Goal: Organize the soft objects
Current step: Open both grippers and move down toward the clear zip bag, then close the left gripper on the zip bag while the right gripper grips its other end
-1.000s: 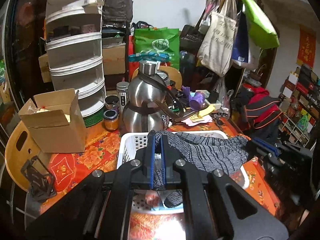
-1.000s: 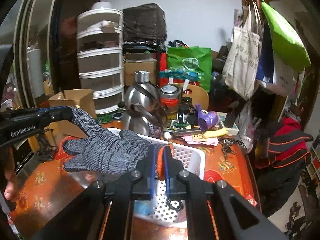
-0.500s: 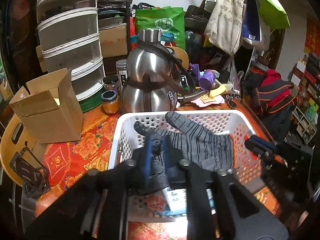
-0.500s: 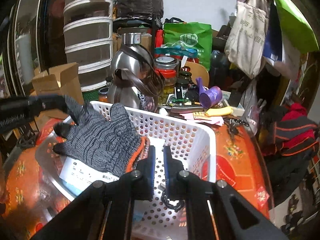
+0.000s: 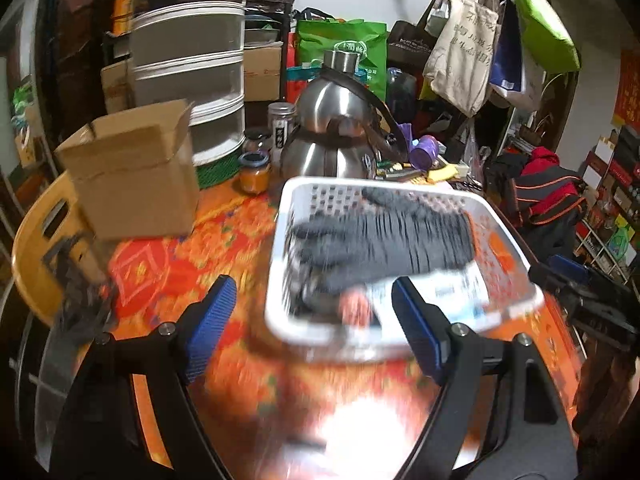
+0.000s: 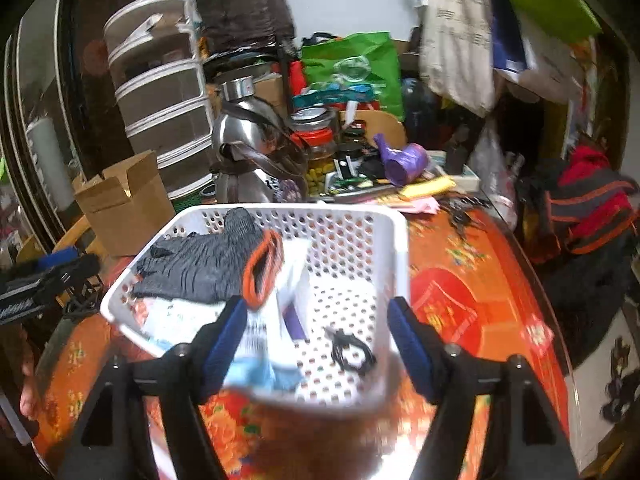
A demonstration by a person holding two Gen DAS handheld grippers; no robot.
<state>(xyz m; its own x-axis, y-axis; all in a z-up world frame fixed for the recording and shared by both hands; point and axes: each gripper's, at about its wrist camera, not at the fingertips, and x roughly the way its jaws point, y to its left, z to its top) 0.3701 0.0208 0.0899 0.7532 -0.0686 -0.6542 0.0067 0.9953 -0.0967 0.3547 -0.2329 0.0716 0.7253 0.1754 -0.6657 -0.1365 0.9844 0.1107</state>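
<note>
Grey knit glove w/ orange cuff (image 6: 200, 264) lies inside white perforated plastic basket (image 6: 396, 248), on packets. Left gripper (image 5: 312, 320) & right gripper (image 6: 316, 332) both wide open, holding nothing, near basket's front rim. Placing step looks finished; next: find another soft item.

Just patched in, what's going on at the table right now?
A person is sorting soft things with two handheld grippers. The grey knit glove lies inside the white perforated basket, on top of some paper packets, its orange cuff toward the middle. Both the left gripper and the right gripper are open, holding nothing, in front of the basket's near rim. The basket sits on the red floral tablecloth, beside a cardboard box and a steel kettle.
</note>
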